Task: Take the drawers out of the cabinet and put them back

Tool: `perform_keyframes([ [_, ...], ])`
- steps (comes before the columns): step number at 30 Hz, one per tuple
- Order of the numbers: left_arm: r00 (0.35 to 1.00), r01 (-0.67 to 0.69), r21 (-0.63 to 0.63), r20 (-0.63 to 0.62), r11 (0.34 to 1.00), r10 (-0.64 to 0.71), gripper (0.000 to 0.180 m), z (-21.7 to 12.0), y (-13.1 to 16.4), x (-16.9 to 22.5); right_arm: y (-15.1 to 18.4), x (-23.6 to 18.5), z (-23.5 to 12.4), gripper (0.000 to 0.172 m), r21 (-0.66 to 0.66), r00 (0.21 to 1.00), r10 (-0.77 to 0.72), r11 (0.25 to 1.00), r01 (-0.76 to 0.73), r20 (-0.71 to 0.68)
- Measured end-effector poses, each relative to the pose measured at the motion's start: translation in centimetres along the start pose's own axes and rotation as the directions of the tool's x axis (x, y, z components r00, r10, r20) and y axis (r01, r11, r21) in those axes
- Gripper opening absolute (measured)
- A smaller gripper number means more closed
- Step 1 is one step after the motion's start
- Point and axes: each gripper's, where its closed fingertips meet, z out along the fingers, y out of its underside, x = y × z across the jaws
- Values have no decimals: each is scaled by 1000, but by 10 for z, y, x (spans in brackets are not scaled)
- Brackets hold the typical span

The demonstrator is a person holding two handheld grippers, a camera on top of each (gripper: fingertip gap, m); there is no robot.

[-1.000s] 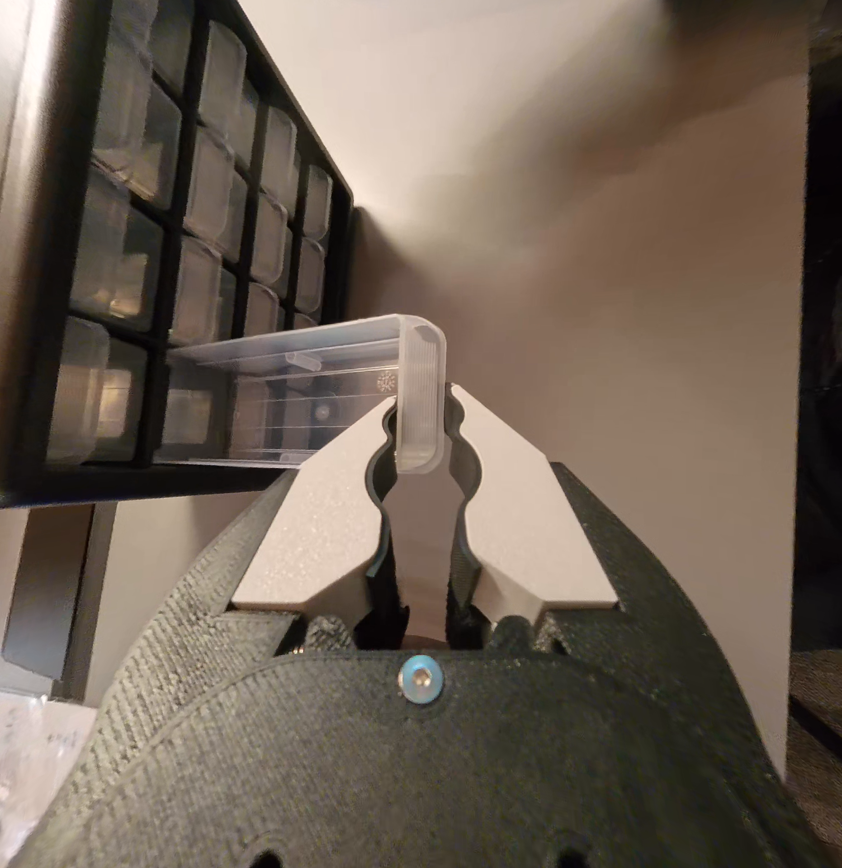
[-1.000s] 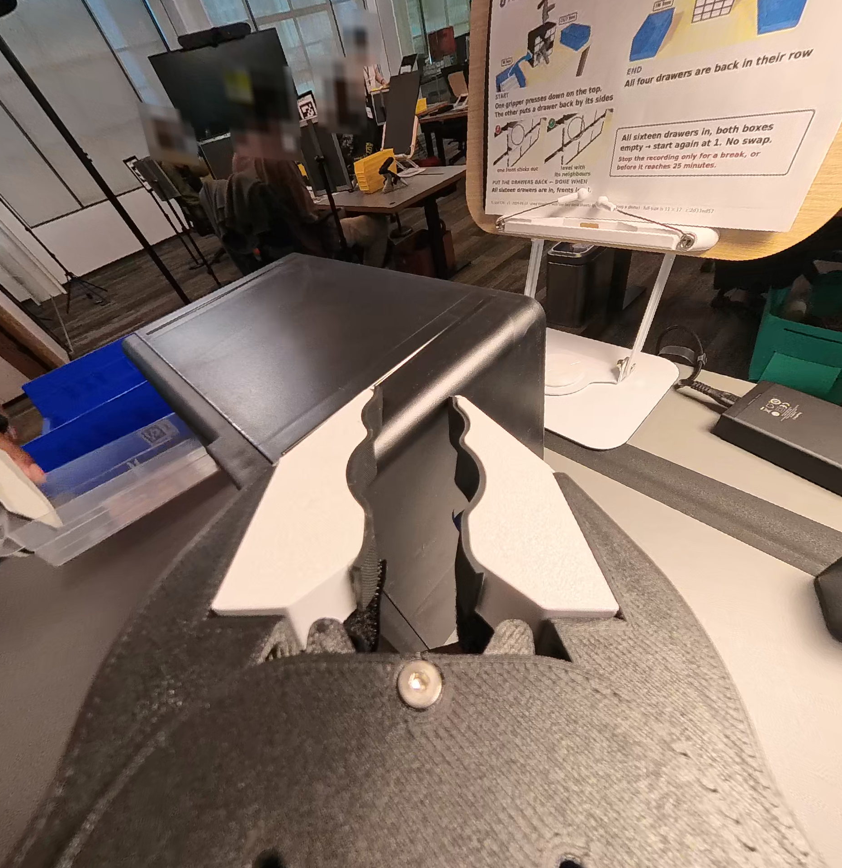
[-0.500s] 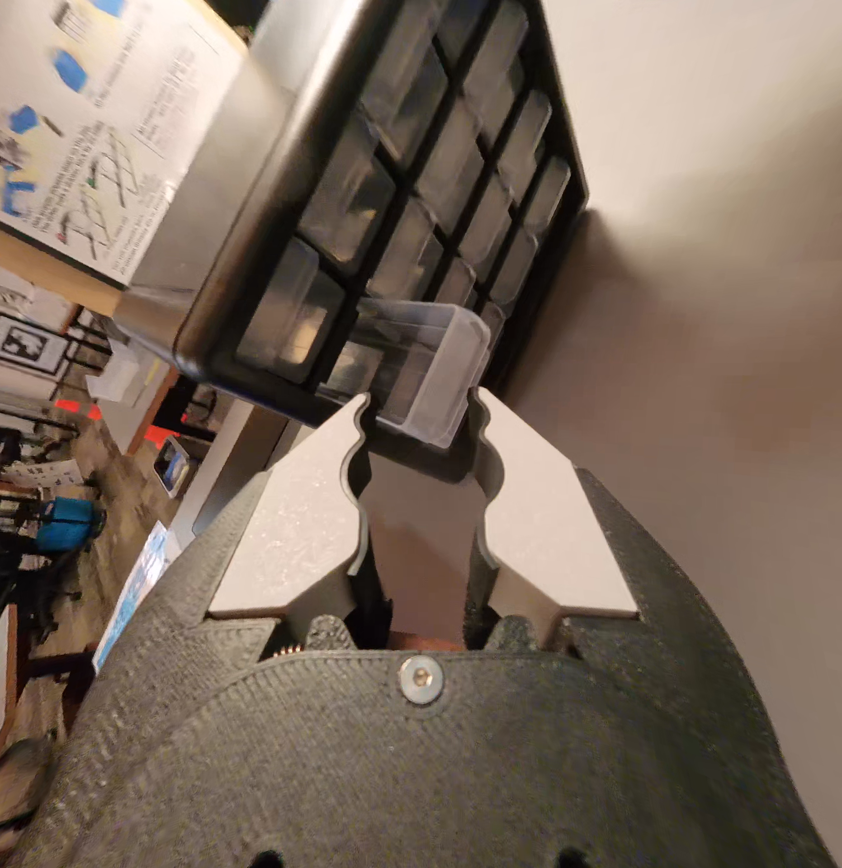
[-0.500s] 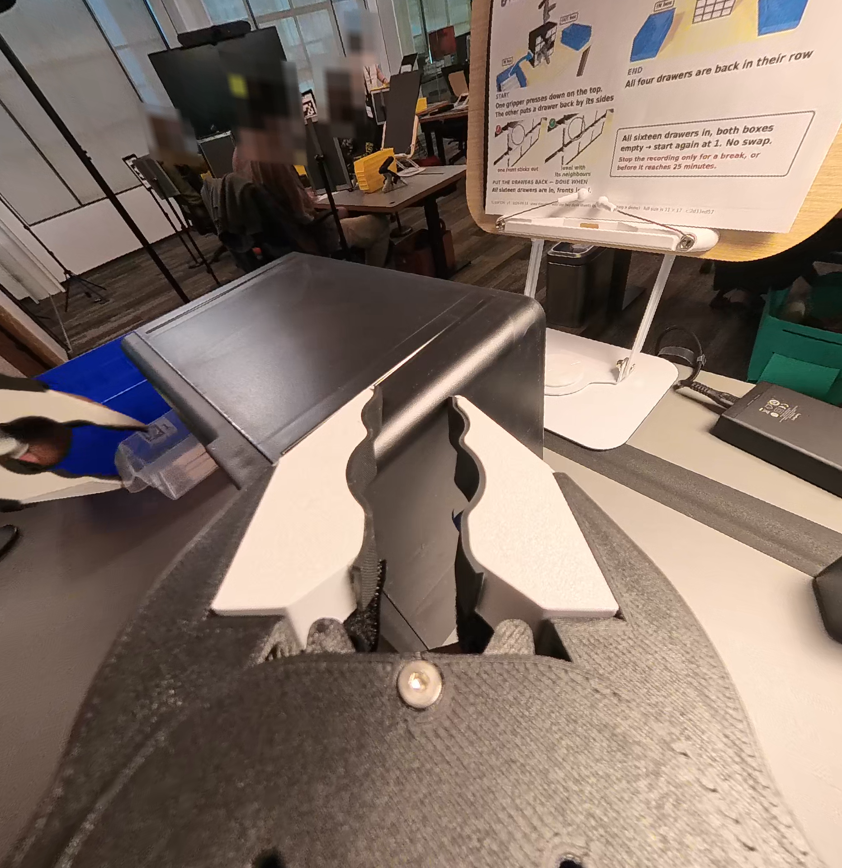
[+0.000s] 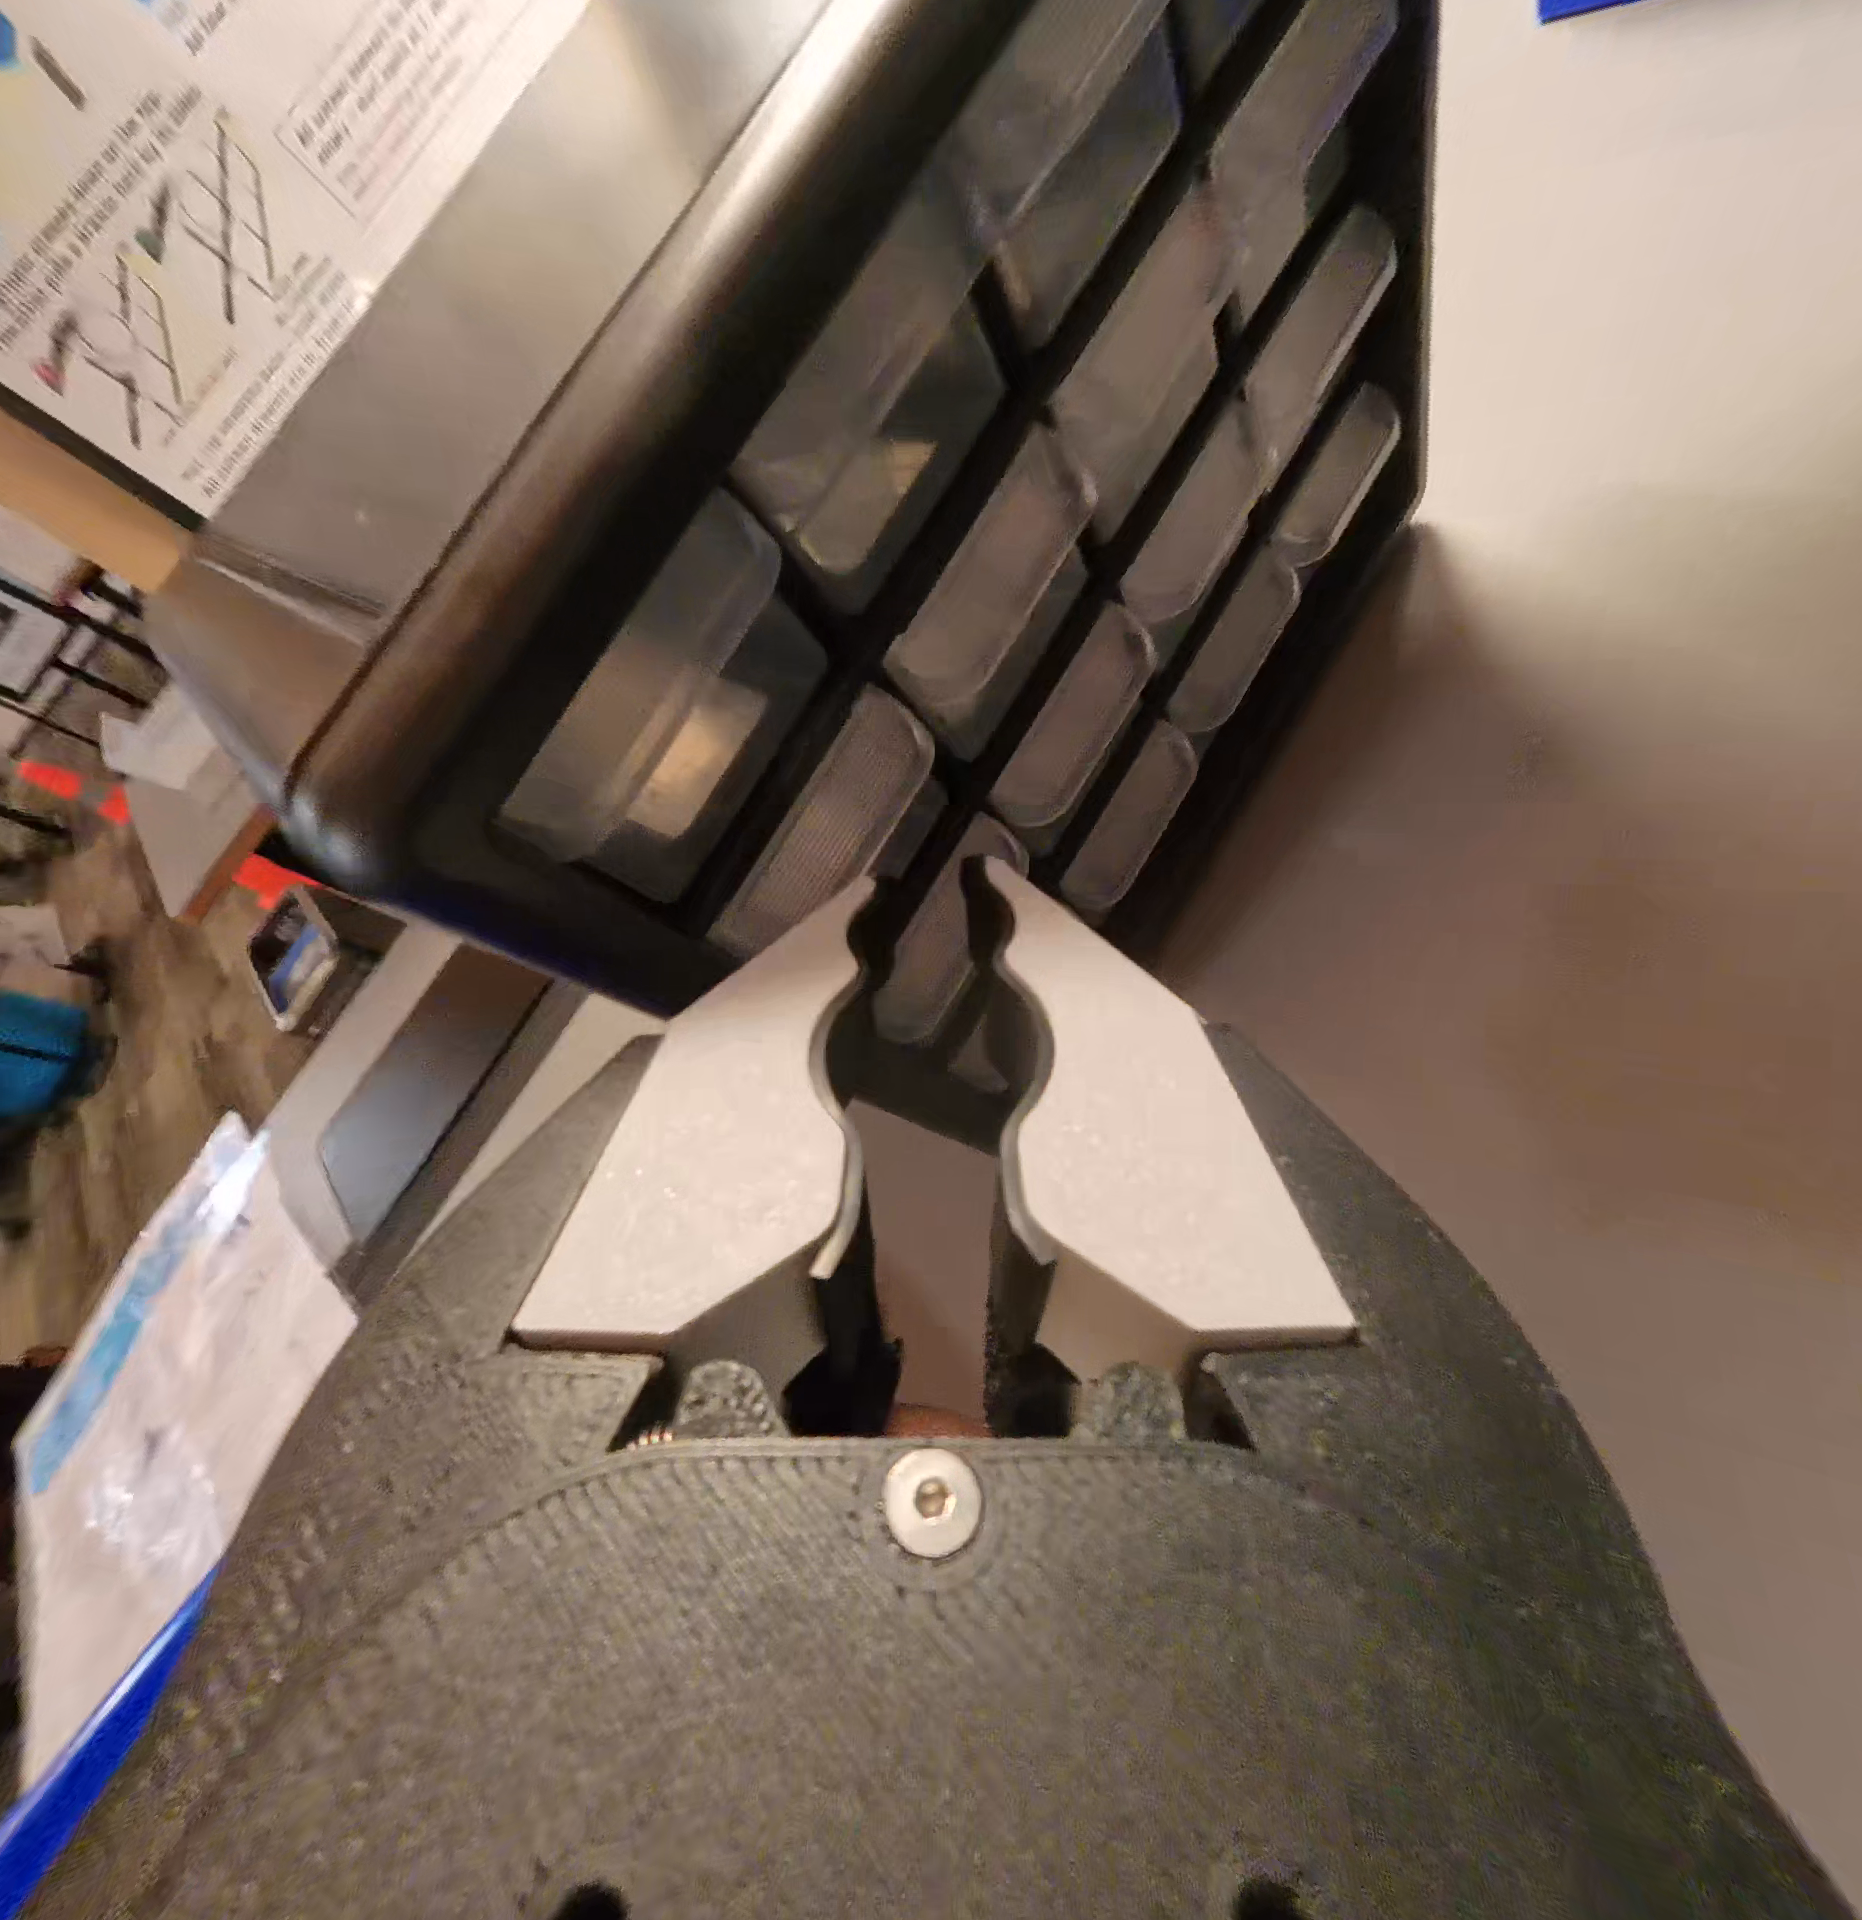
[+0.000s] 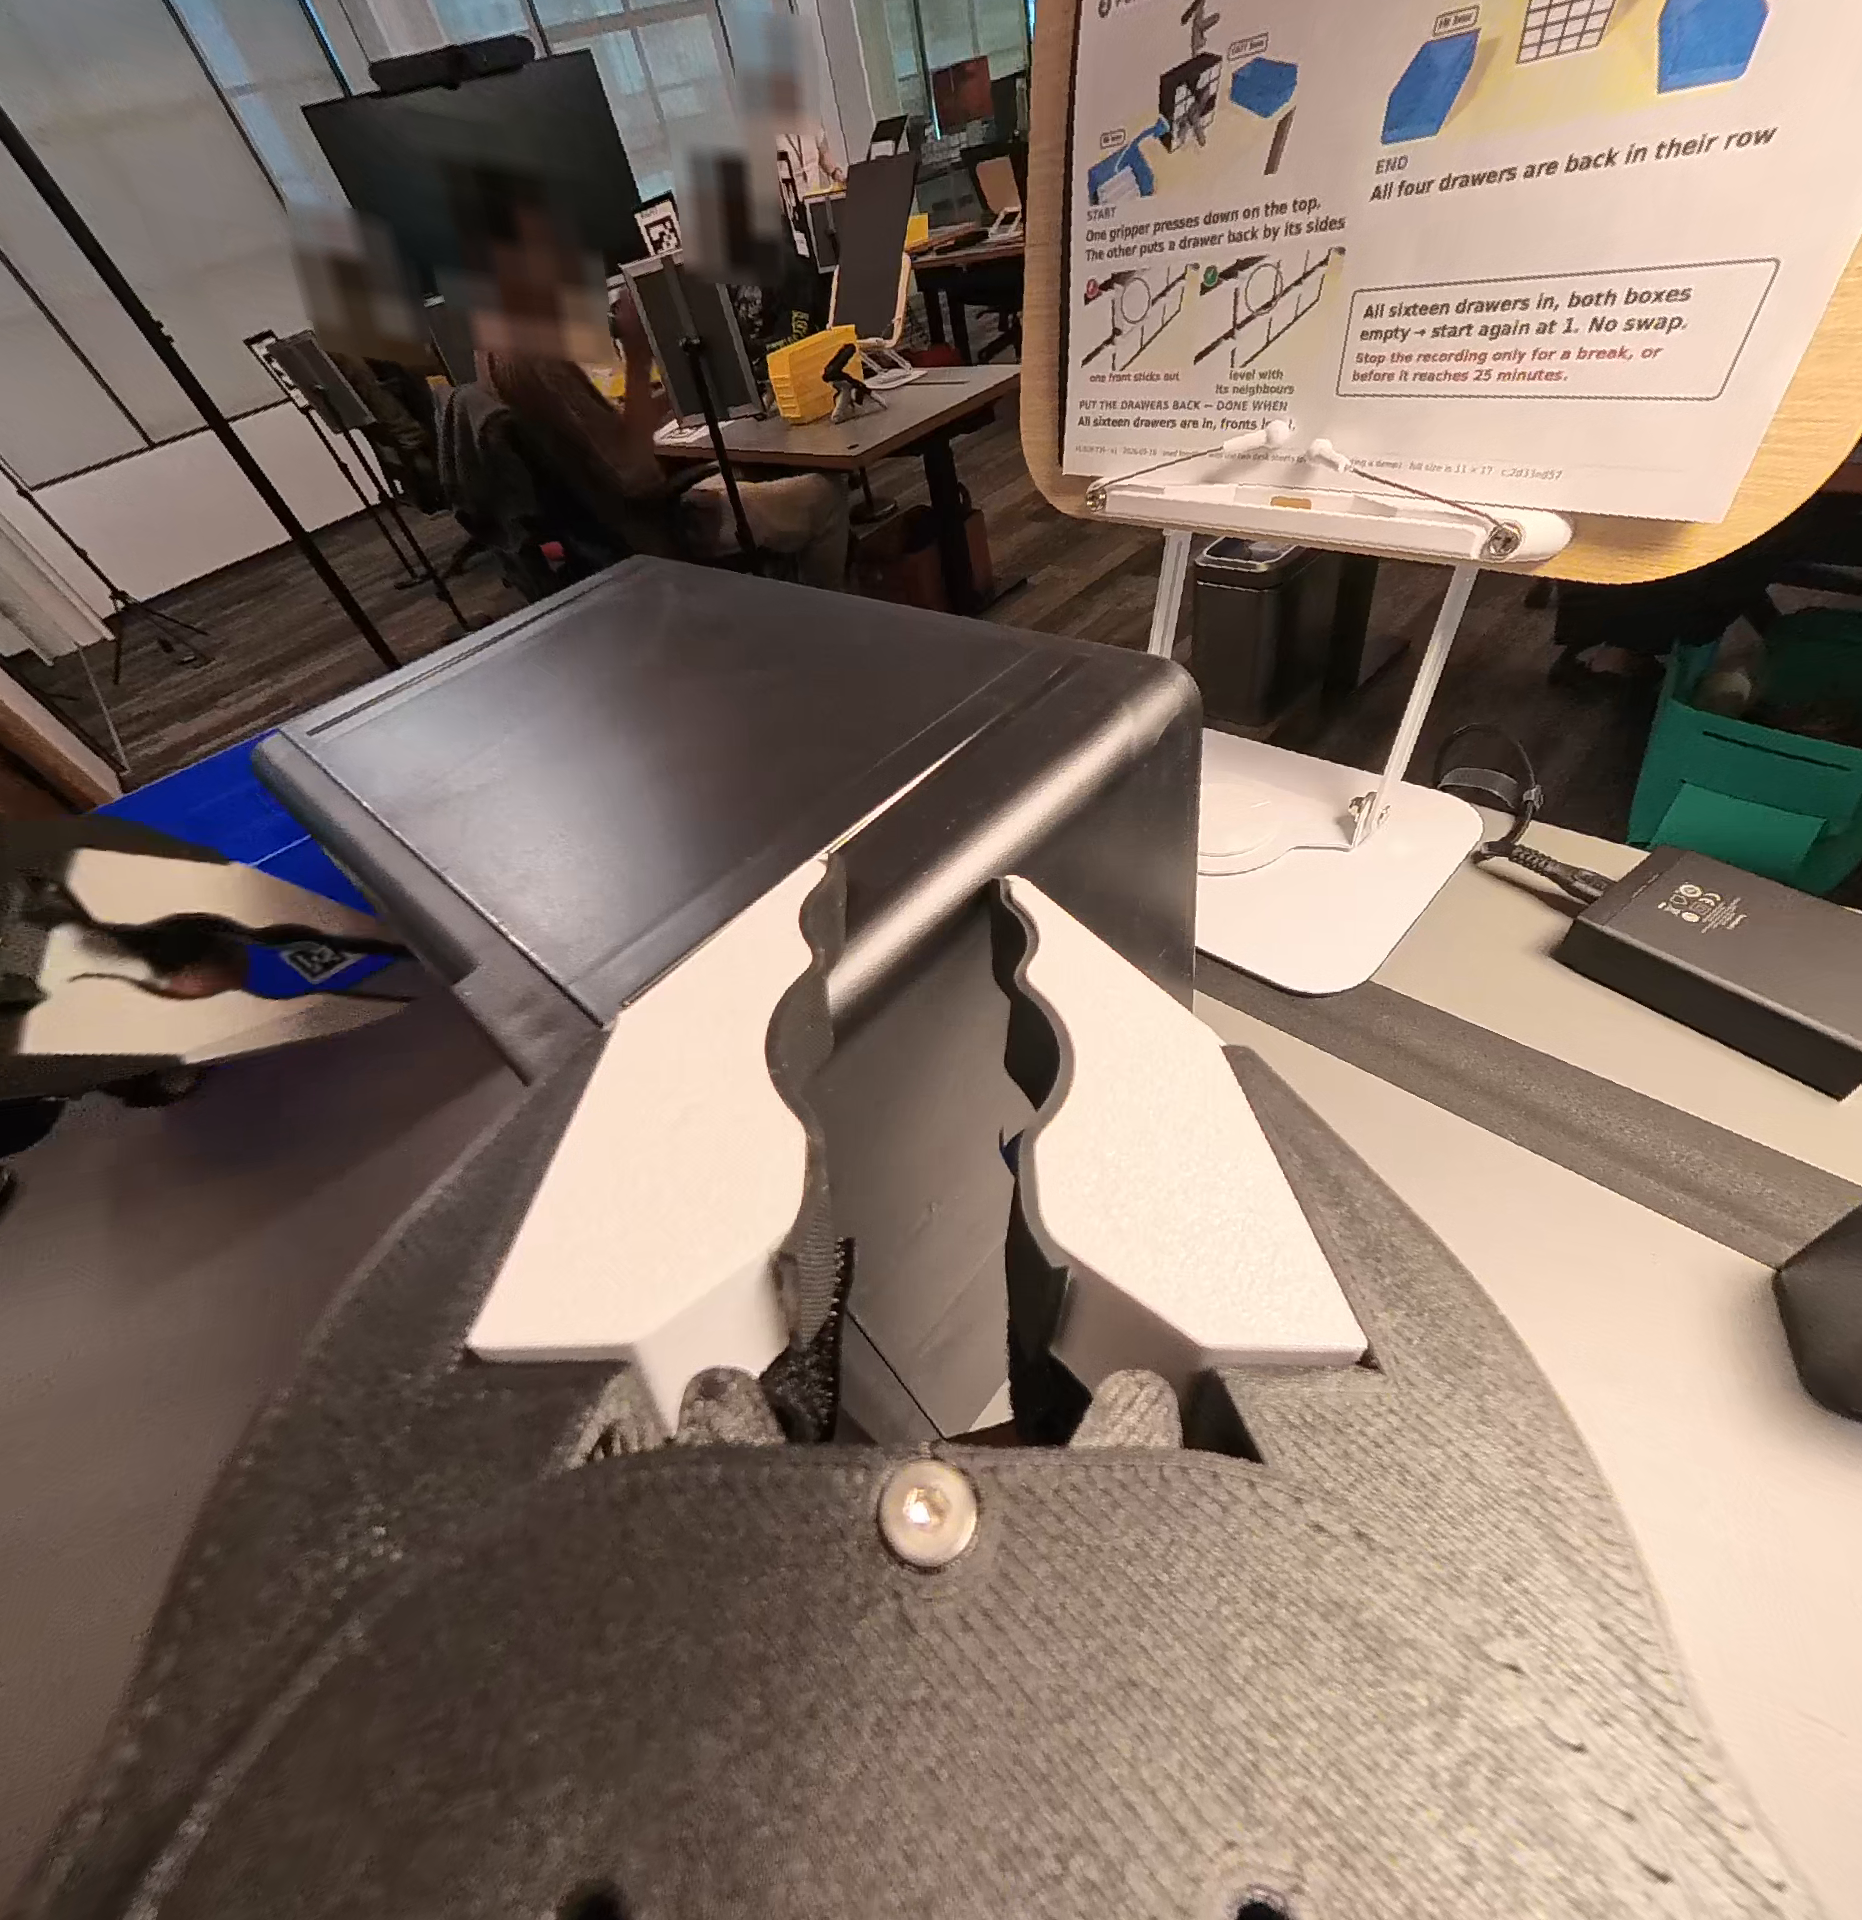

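Two grippers: left gripper (image 5: 932,914) pinches a clear plastic drawer's (image 5: 922,971) front tab at the black cabinet (image 5: 553,582); right gripper (image 6: 916,904) spread, straddling the cabinet's top edge.

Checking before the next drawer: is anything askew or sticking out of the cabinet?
Nothing clearly. The fronts in the cabinet look seated. One drawer, its handle between the left gripper's fingertips, may stand slightly proud of its neighbours, though blur leaves that uncertain.

Instruction sheet (image 6: 1426,260) on white stand (image 6: 1322,852), black box (image 6: 1727,966), green bin (image 6: 1758,800)
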Motion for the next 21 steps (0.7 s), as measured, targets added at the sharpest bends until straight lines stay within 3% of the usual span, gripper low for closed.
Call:
perform_keyframes([
  [6,997,79,-43,26,996,-78,27,9,6,14,0,0,0,31,-4,1000,0,1000,0,11],
  [13,971,231,-193,111,954,-213,36,17,59,43,0,0,0,30,-4,1000,-9,1000,9,-3],
  [21,921,376,-182,180,909,-345,40,19,100,67,-13,-5,-28,25,42,995,-63,997,66,-78],
])
